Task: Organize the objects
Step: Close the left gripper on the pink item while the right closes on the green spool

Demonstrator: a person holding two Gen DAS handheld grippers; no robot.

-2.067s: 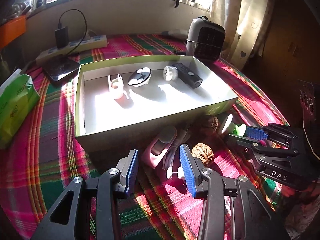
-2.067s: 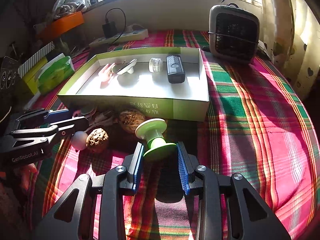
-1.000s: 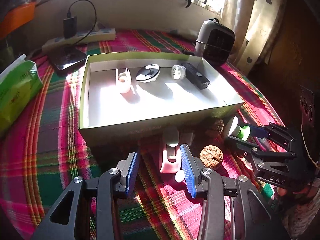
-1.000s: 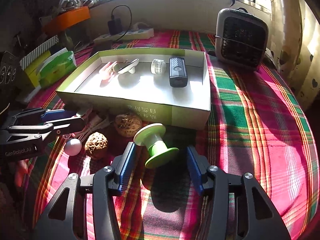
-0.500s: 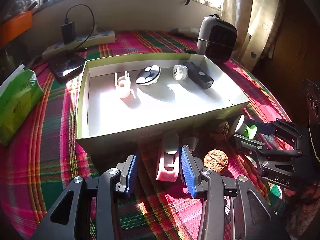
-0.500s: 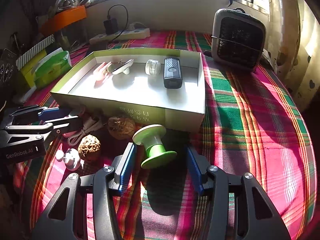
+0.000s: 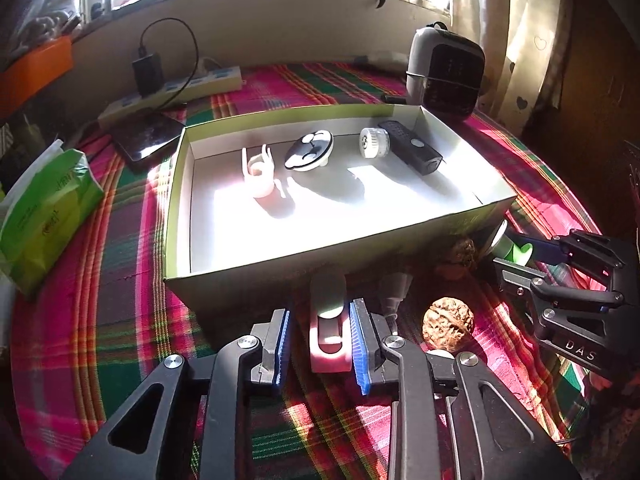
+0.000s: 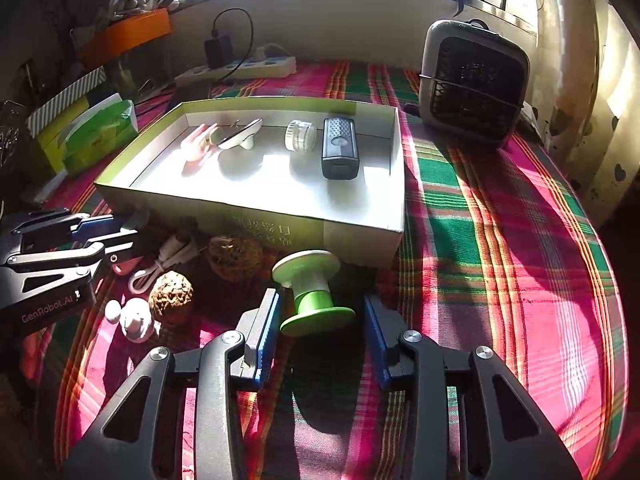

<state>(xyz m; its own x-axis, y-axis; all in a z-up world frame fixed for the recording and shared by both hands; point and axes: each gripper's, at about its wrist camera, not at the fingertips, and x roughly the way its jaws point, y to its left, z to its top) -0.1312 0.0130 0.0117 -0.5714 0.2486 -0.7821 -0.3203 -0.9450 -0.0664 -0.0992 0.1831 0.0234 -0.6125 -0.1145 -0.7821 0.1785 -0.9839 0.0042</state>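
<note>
Left wrist view looks down over the left gripper [image 7: 320,346], whose blue-padded jaws are closing around a pink clip-like gadget [image 7: 329,332] lying on the plaid tablecloth [image 7: 120,300] just in front of the green-rimmed box [image 7: 176,200]; the right pad lies against the gadget's side while a narrow gap shows at the left pad, so nothing is clamped yet. To the right of it sits a walnut [image 7: 448,325], and a second, darker walnut [image 7: 463,252] rests close to the box wall. Inside the box, along the far side, stand a pink hand-shaped holder [image 7: 258,174], a round black-and-white disc [image 7: 309,151], a small white wheel-like piece [image 7: 373,143] and a black remote-like device [image 7: 412,152]. From the right wrist view, the right gripper [image 8: 320,330] has its jaws closing on either side of a green and white spool [image 8: 310,290] that stands tilted on the cloth near the box's front wall; both pads are apart from it. Left of the spool lie a white cable [image 8: 164,260] and a small white figurine [image 8: 134,320]. A grey fan heater [image 8: 472,82] stands beyond the box, and a green tissue pack [image 7: 44,216] lies to the left.
</note>
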